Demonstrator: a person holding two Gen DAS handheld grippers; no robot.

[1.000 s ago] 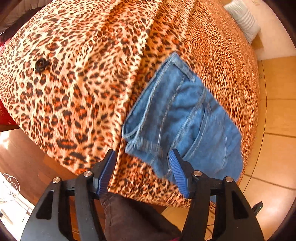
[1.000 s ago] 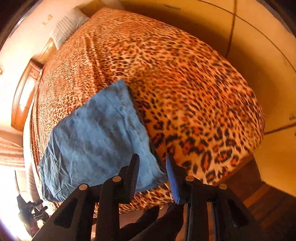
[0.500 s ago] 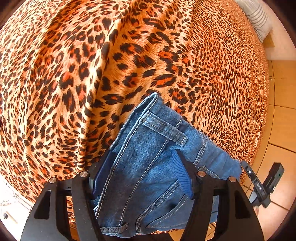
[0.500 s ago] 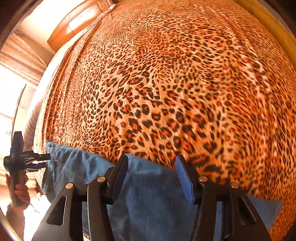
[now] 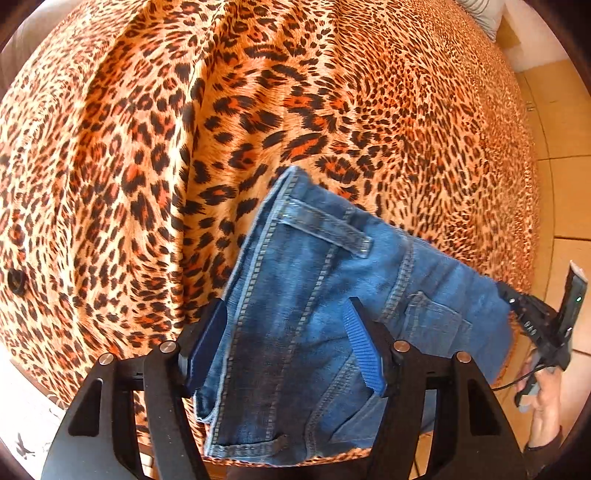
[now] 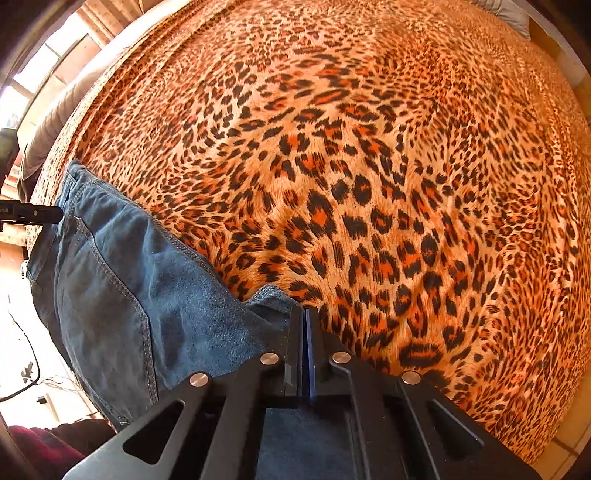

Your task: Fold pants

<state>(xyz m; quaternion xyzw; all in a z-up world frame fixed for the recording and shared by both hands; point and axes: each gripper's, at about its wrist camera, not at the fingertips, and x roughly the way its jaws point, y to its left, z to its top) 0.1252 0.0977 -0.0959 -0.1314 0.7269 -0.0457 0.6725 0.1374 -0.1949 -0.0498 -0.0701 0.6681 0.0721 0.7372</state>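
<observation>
Folded blue jeans (image 5: 332, 295) lie near the front edge of a bed with a leopard-print cover (image 5: 147, 147). My left gripper (image 5: 288, 343) is open, its jaws straddling the waistband end with the belt loop (image 5: 325, 229) just ahead. In the right wrist view the jeans (image 6: 129, 288) stretch to the left. My right gripper (image 6: 304, 332) is shut on the jeans' far corner (image 6: 273, 299), pinching the denim at the cover's surface.
The leopard cover (image 6: 369, 166) fills the area ahead of both grippers. A pillow (image 5: 480, 14) lies at the far end. Tiled floor (image 5: 554, 110) runs along the bed's right side. The other hand-held gripper (image 5: 546, 321) shows at the jeans' far end.
My right gripper has closed on the corner of the jeans. My left gripper has edged slightly closer over the waistband and stays open.
</observation>
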